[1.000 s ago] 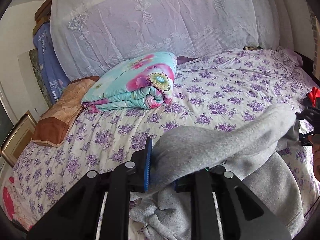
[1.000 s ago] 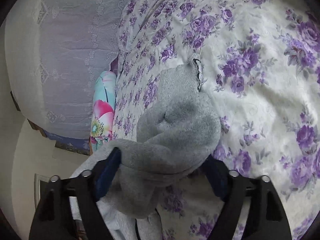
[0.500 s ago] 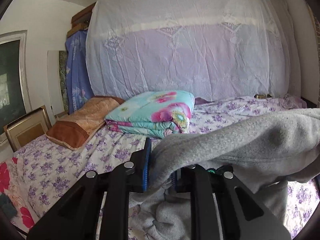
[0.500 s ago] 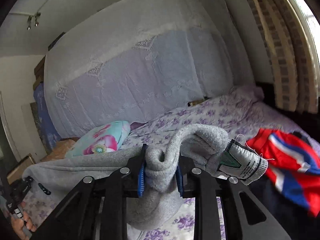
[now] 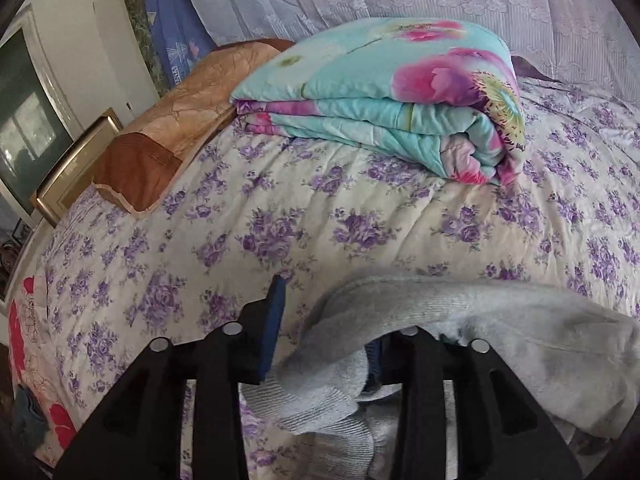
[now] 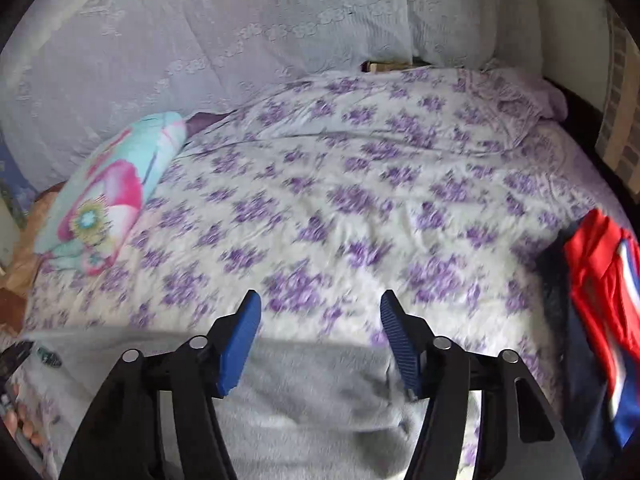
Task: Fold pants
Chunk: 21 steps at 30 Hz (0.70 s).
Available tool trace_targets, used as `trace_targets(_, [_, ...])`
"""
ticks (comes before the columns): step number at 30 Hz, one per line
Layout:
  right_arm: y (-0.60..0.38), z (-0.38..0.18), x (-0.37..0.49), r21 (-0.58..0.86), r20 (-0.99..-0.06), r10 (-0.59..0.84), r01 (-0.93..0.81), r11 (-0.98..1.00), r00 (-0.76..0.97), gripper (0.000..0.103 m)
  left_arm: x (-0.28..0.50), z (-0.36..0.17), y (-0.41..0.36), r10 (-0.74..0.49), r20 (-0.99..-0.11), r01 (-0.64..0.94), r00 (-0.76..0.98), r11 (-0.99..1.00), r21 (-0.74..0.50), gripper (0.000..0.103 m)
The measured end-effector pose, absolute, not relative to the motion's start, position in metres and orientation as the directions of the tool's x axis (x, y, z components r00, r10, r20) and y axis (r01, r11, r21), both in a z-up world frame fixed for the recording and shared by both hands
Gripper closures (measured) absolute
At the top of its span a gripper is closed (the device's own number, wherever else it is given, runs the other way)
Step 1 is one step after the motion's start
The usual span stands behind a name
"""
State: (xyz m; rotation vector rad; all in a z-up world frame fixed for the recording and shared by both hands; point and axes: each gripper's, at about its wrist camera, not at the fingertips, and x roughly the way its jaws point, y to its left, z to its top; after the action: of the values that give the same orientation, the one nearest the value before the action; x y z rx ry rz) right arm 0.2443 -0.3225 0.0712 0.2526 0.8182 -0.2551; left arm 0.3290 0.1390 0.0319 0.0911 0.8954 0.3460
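Observation:
The grey fleece pants (image 5: 480, 328) lie on the flowered bedspread (image 5: 320, 220) at the near edge. My left gripper (image 5: 326, 336) is open; a fold of the pants drapes loosely between and over its fingers, hiding the right fingertip. In the right wrist view the pants (image 6: 304, 392) lie flat below my right gripper (image 6: 320, 332), which is open and empty above them, blue pads wide apart.
A folded turquoise flowered quilt (image 5: 400, 100) and a brown pillow (image 5: 168, 128) lie at the head of the bed. A red, white and blue garment (image 6: 600, 300) lies at the right edge. A lace-covered headboard (image 6: 200, 40) stands behind.
Both grippers have opened and let go of the pants, which have dropped onto the bed. Both cameras have tilted down toward the bedspread.

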Motion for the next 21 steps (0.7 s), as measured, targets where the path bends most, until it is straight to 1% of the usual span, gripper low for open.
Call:
trace_targets(1, [-0.318, 0.067, 0.222, 0.128, -0.736, -0.105, 0.289, 0.949, 0.669, 0.033, 0.321, 0.035, 0.141, 0.363, -0.722, -0.259, 0.59, 0.931, 0.257, 0.039])
trace_targets(2, [-0.314, 0.062, 0.198, 0.14, -0.735, -0.075, 0.258, 0.956, 0.674, 0.027, 0.312, 0.04, 0.143, 0.371, -0.705, -0.252, 0.605, 0.929, 0.272, 0.032])
trace_targets(4, [-0.299, 0.045, 0.155, 0.188, -0.741, 0.018, 0.182, 0.965, 0.671, 0.027, 0.296, 0.055, 0.145, 0.325, -0.71, -0.204, 0.624, 0.946, 0.254, 0.031])
trace_targets(7, [-0.275, 0.014, 0.118, 0.237, -0.791, 0.156, 0.062, 0.97, 0.591, 0.027, 0.267, 0.075, 0.149, 0.251, -0.73, -0.132, 0.635, 0.967, 0.217, 0.031])
trace_targets(10, [-0.261, -0.015, 0.111, 0.288, -0.809, 0.204, 0.068, 0.955, 0.552, 0.027, 0.232, 0.091, 0.149, 0.184, -0.742, -0.07, 0.645, 0.981, 0.183, 0.031])
trace_targets(11, [-0.257, -0.024, 0.116, 0.3, -0.816, 0.214, 0.077, 0.951, 0.537, 0.031, 0.224, 0.096, 0.15, 0.17, -0.74, -0.058, 0.651, 0.983, 0.175, 0.029])
trace_targets(12, [-0.253, -0.033, 0.123, 0.312, -0.824, 0.231, 0.076, 0.947, 0.517, 0.042, 0.22, 0.1, 0.153, 0.161, -0.738, -0.059, 0.656, 0.985, 0.162, 0.027])
trace_targets(13, [-0.248, -0.04, 0.131, 0.317, -0.831, 0.241, 0.072, 0.946, 0.501, 0.045, 0.221, 0.105, 0.156, 0.154, -0.739, -0.064, 0.656, 0.987, 0.15, 0.024])
trace_targets(16, [-0.234, -0.043, 0.147, 0.276, -0.826, 0.207, 0.057, 0.959, 0.524, 0.045, 0.244, 0.113, 0.159, 0.156, -0.745, -0.069, 0.649, 0.987, 0.146, 0.024])
trace_targets(18, [-0.227, -0.043, 0.161, 0.276, -0.824, 0.208, 0.053, 0.96, 0.527, 0.045, 0.274, 0.108, 0.153, 0.191, -0.758, -0.072, 0.624, 0.98, 0.188, 0.024])
trace_targets(19, [-0.224, -0.043, 0.169, 0.282, -0.825, 0.213, 0.055, 0.958, 0.524, 0.045, 0.295, 0.099, 0.15, 0.213, -0.775, -0.079, 0.595, 0.975, 0.208, 0.022])
trace_targets(20, [-0.22, -0.046, 0.177, 0.297, -0.827, 0.23, 0.052, 0.953, 0.514, 0.045, 0.315, 0.085, 0.147, 0.241, -0.794, -0.087, 0.558, 0.968, 0.233, 0.015])
trace_targets(21, [-0.215, -0.047, 0.185, 0.305, -0.829, 0.238, 0.052, 0.951, 0.505, 0.045, 0.336, 0.063, 0.143, 0.285, -0.822, -0.089, 0.493, 0.956, 0.278, 0.011])
